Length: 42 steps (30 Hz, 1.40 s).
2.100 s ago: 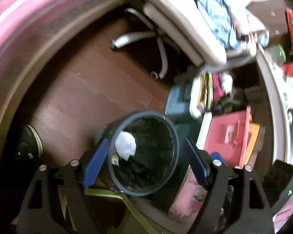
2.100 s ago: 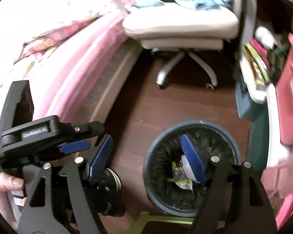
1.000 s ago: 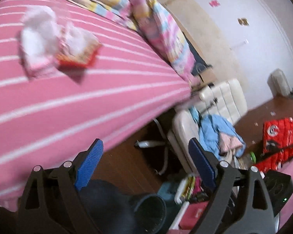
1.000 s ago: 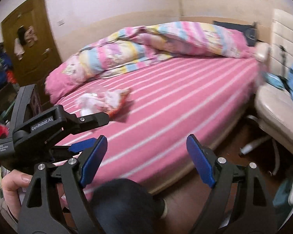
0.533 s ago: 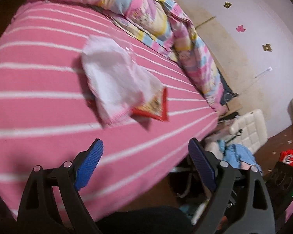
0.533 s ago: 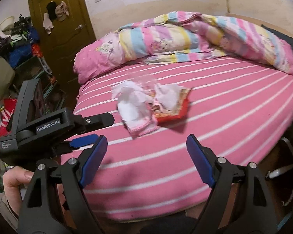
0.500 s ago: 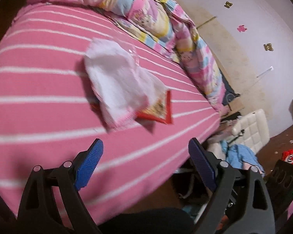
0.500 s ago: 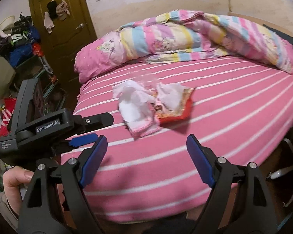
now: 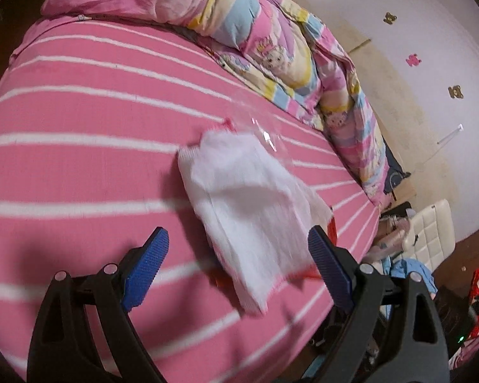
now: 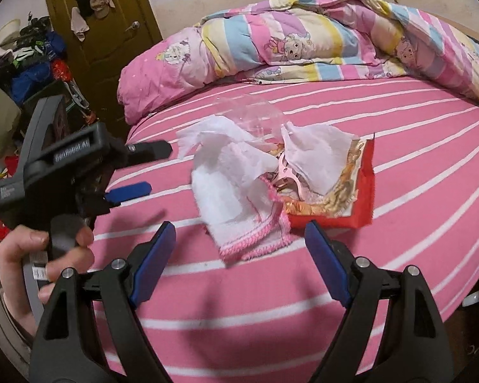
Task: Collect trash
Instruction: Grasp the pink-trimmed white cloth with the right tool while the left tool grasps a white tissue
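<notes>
Left wrist view: left gripper (image 9: 238, 257) jaws wide, nothing between them, hovering over a pink striped bed (image 9: 79, 134); white tissue (image 9: 249, 204) lies just ahead with a red wrapper (image 9: 332, 229) edge poking out under it, picture blurred. Right wrist view: right gripper (image 10: 239, 257) jaws also wide and empty; trash pile sits mid-bed, made of crumpled tissue (image 10: 226, 172), a pink-trimmed cloth (image 10: 255, 239), red wrapper (image 10: 351, 191) and a clear plastic piece (image 10: 249, 115) behind. Left gripper (image 10: 134, 172) shows at left, held by a hand (image 10: 41, 255). Tissue looks light, soft, likely to tear or slip; best pinched at a bunched fold. Wrapper looks thin, slick; take an edge.
</notes>
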### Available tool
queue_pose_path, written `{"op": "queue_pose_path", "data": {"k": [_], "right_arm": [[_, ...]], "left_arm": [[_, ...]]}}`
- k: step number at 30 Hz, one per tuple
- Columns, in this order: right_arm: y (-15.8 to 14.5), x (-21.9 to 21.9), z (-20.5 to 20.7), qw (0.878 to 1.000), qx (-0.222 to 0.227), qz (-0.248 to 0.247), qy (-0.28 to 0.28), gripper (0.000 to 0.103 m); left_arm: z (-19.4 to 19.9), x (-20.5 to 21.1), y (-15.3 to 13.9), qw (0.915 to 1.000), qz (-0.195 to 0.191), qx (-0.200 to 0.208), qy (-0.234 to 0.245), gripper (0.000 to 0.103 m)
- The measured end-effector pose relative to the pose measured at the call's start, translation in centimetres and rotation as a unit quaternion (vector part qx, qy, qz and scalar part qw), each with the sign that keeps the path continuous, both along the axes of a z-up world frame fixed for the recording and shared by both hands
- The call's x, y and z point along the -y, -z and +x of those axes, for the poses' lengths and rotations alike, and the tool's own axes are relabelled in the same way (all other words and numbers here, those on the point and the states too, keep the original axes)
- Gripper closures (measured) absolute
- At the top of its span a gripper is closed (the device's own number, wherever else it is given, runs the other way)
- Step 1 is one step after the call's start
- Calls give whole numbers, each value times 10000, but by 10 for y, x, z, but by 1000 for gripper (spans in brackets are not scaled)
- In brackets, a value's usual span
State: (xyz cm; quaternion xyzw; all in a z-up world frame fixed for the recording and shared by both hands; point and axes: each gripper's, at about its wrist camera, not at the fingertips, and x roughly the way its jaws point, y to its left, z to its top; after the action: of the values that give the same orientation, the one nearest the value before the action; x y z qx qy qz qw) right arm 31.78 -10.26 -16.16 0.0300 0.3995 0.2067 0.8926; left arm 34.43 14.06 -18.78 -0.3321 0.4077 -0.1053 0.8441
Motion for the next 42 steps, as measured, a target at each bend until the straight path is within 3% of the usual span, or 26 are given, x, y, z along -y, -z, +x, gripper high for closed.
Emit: {"op": "queue_pose_path", "data": {"k": [9, 18, 23, 25, 26, 29, 31, 39, 42], "right_arm": [[17, -2, 28, 9999, -75, 69, 111, 21], [27, 2, 43, 9998, -110, 159, 97, 23], [29, 1, 48, 9996, -148, 256, 25, 34], [30, -1, 49, 9995, -161, 267, -8, 39], [30, -1, 49, 9995, -163, 272, -11, 40], [31, -3, 50, 9994, -176, 291, -2, 45], [31, -4, 49, 9994, -188, 290, -8, 54], [29, -11, 43, 9994, -211, 262, -97, 71], [28, -15, 40, 9994, -240, 191, -134, 92]], "left_arm": [[37, -7, 14, 9995, -243, -153, -142, 17], [56, 2, 13, 9981, -615, 22, -51, 19], [58, 6, 19, 9954, -944, 144, 53, 59], [56, 6, 20, 9948, -994, 193, 58, 70], [55, 6, 20, 9945, -1019, 223, 55, 81], [50, 6, 18, 9933, -1100, 335, 75, 98], [45, 5, 15, 9925, -1140, 443, 71, 102], [17, -8, -1, 9887, -1249, 827, 61, 103], [5, -17, -4, 9869, -1320, 924, 50, 103]]}}
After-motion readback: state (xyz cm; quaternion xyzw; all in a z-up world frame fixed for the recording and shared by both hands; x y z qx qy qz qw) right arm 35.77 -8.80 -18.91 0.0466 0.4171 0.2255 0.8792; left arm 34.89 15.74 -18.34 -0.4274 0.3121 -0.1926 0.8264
